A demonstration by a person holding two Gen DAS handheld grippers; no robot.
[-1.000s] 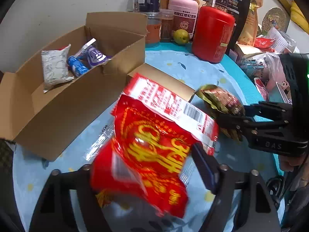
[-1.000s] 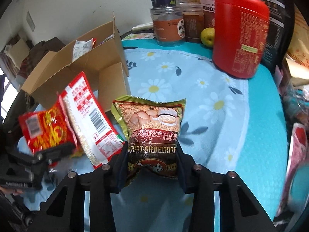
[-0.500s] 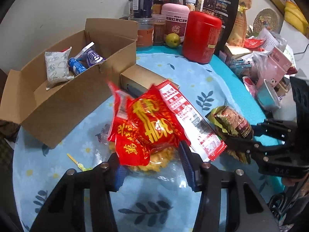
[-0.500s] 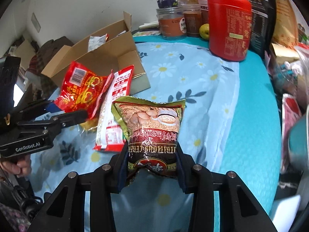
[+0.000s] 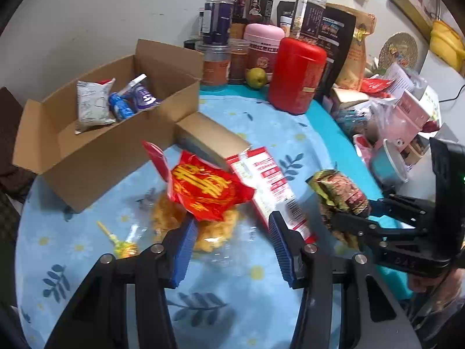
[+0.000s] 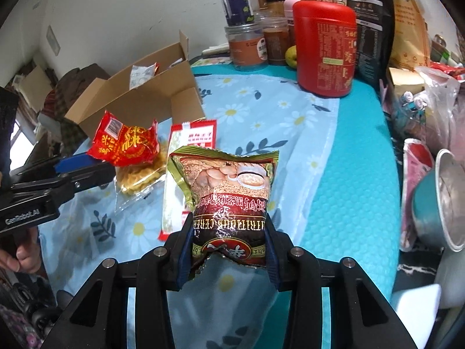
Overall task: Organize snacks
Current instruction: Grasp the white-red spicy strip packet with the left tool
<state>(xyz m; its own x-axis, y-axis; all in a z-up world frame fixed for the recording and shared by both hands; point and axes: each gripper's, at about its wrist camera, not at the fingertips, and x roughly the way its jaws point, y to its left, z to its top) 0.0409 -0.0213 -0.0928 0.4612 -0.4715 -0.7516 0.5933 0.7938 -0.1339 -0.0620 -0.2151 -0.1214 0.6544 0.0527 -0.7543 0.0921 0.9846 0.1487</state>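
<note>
My right gripper is shut on a brown and gold cereal packet and holds it upright above the flowered cloth; the left wrist view shows that right gripper and the cereal packet at the right. My left gripper stands open low over the table. A clear bag of yellow snacks lies under and between its blue pads without being pressed. A crumpled red packet rests on that bag, with a long red and white packet beside it. The open cardboard box at the back left holds a few small packets.
A red canister, several jars and a green fruit line the back of the table. Bags, boxes and a metal bowl crowd the right edge. A small yellow wrapper lies near the left gripper. A hand holds the left gripper.
The red packet has left the left gripper and now lies on the table by the other packets. The left jaws have narrowed. Both grippers have drawn back from the box.
</note>
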